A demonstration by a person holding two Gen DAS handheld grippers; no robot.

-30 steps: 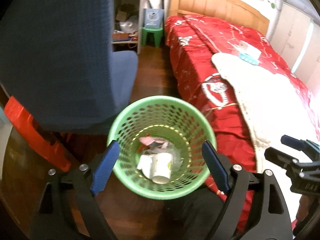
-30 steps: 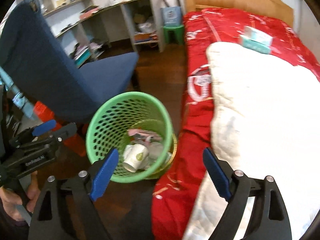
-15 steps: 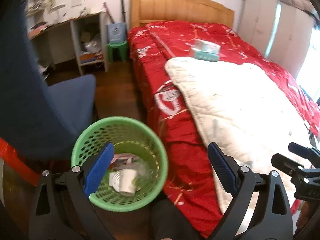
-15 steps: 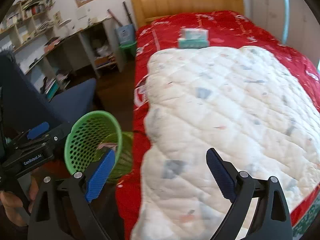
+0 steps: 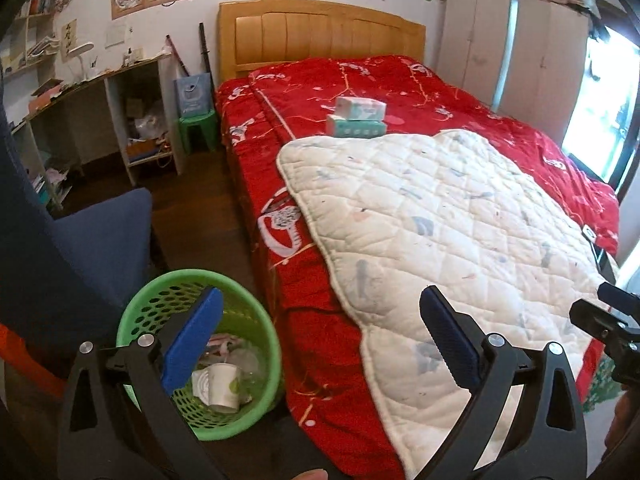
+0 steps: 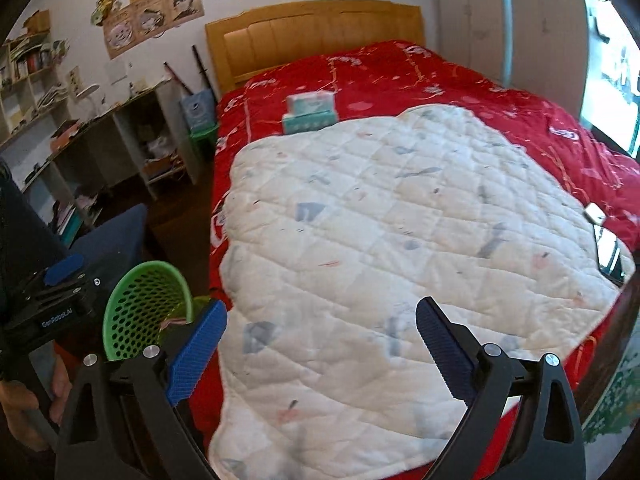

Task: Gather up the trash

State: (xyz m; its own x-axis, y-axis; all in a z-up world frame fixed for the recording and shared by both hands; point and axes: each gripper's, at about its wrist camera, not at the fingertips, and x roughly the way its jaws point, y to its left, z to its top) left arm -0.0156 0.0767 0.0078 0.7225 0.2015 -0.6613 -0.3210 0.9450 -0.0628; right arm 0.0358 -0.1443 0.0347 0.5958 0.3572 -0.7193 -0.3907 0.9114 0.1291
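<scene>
Beside the bed [image 5: 360, 80], cup [image 5: 222, 386] and wrappers already in green basket [image 5: 240, 428]; both claws [image 5: 318, 340] [image 6: 320, 348] released, empty; no loose trash visible on quilt [image 6: 400, 220].

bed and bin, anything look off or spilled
Nothing spilled: the trash, a paper cup included, sits inside the upright green basket. The white quilt lies askew across the red bedspread, and a phone rests near its edge.
</scene>
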